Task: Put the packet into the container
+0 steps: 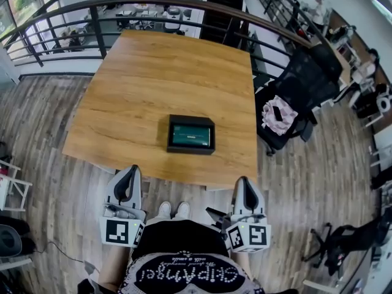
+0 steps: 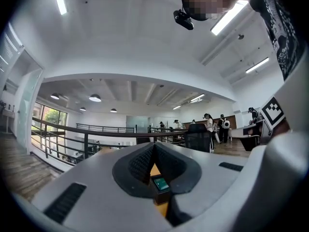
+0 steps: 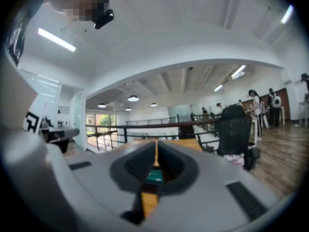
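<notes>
A black rectangular container (image 1: pixel 173 133) sits on the wooden table (image 1: pixel 153 72), near its front edge. A green packet (image 1: pixel 191 136) lies flat inside it. My left gripper (image 1: pixel 131 169) and right gripper (image 1: pixel 244 180) hang side by side close to my body, short of the table's edge, both shut and empty. In the left gripper view the jaws of the left gripper (image 2: pixel 154 146) meet, with the packet (image 2: pixel 161 183) in the container (image 2: pixel 157 197) showing below them. The right gripper (image 3: pixel 156 145) leaves only a thin slit, through which the packet (image 3: pixel 154 176) shows.
A black office chair (image 1: pixel 306 81) with a pink cloth (image 1: pixel 278 115) on its seat stands at the table's right. A dark railing (image 1: pixel 153 3) curves behind the table. A white stool (image 1: pixel 9 185) is at the left, and a chair base (image 1: pixel 343 241) at the lower right. People stand far back.
</notes>
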Tool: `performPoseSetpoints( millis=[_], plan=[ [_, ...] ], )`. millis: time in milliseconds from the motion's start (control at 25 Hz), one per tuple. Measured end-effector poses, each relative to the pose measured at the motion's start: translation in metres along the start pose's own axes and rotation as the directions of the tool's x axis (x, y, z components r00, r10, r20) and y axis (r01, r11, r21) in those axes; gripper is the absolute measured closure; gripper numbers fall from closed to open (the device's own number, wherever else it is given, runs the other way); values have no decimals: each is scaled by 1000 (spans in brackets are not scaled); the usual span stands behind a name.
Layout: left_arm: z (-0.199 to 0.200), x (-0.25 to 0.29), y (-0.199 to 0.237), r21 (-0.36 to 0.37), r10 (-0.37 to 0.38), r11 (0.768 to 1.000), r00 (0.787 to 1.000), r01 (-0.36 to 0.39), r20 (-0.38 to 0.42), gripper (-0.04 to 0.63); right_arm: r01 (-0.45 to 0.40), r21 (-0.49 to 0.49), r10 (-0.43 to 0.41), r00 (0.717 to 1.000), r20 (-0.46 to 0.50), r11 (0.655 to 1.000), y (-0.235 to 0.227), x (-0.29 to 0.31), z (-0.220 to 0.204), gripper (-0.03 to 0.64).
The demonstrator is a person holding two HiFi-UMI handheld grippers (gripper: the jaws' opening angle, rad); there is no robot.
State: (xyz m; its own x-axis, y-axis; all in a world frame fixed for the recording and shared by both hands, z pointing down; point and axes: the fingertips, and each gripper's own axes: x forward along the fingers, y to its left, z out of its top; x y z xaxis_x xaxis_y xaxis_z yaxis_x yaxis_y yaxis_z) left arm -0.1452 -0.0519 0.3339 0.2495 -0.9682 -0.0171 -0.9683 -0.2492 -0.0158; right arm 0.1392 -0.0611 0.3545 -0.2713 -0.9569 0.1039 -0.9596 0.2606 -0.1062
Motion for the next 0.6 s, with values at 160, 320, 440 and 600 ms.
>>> performPoseSetpoints(
  millis=[160, 320, 440, 600],
  plan=[
    [-15, -13, 2, 5, 16, 1000, 999, -16, -42, 569, -6, -9, 6, 1000, -10, 1000, 0, -2, -2, 580],
    [-20, -22, 1, -2, 38, 999, 998, -38, -55, 569, -14, -19, 13, 1000, -21, 1000, 2, -5, -6, 580],
    [-20, -27, 1, -9, 46, 999, 997, -47, -61, 569, -16, -18, 15, 999, -34, 1000, 3, -10, -8, 580],
    [-20, -25, 4, -15, 61, 998, 996, -62, -63, 569, -5, -11, 5, 1000, -29, 1000, 2, -9, -7, 580]
  ],
)
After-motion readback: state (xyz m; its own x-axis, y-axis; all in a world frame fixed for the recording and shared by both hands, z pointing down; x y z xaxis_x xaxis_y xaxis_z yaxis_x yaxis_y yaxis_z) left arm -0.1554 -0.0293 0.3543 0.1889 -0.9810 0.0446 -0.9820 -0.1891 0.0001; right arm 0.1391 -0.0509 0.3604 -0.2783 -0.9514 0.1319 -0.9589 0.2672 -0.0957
